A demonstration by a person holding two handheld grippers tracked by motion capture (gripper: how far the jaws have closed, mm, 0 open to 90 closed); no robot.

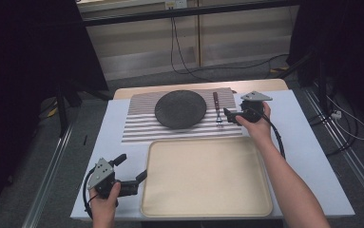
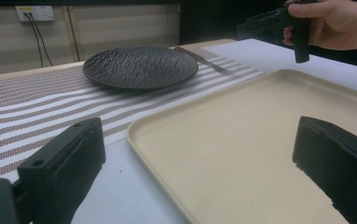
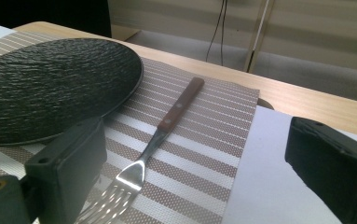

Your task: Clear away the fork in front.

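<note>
High view: fork (image 1: 216, 110) lies on striped mat (image 1: 184, 122), right of black plate (image 1: 180, 109); right tool (image 1: 229, 114) beside it, open. Left tool (image 1: 132, 167) open (holding nothing) at tray (image 1: 206, 176) edge. Right gripper view: fork between the jaws, untouched.

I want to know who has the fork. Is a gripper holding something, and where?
Nothing is held. Both grippers are open; the right gripper hovers beside the fork, which lies on the striped mat.
</note>
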